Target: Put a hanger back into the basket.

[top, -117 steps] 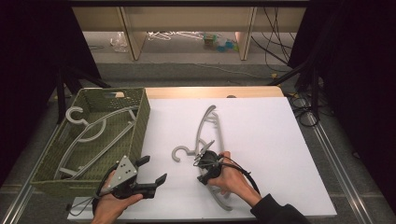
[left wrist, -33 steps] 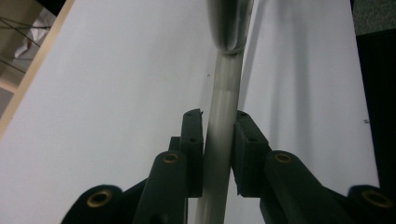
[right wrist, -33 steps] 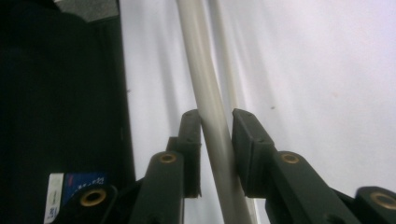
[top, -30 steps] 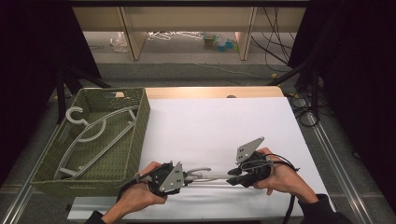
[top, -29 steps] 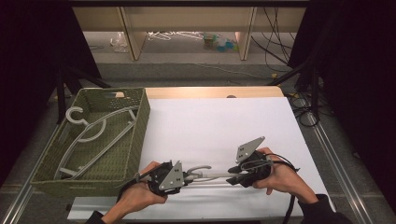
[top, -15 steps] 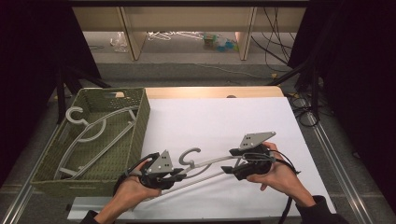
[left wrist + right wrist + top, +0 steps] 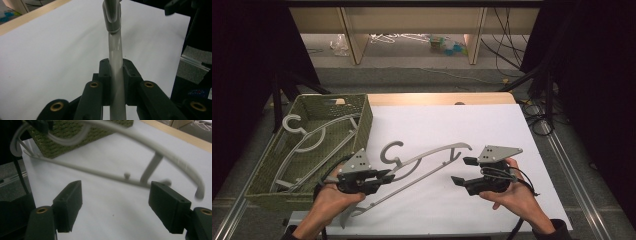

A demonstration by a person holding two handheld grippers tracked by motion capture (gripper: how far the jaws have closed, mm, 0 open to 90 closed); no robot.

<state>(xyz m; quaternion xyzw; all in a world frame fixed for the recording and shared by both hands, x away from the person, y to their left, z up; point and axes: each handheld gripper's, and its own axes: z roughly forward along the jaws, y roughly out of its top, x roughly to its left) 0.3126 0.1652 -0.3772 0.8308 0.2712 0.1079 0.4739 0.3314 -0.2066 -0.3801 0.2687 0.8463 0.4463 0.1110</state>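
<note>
1 hanger [image 7: 422, 162] lifted; right hand-held gripper [image 7: 460, 171] released it.

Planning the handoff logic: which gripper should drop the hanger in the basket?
Left. The left gripper is shut on the hanger and sits beside the basket. The right gripper has just opened, jaws clear of the hanger, and is farther from the basket.

No legible text, label, brand, number or sign appears on any surface.
</note>
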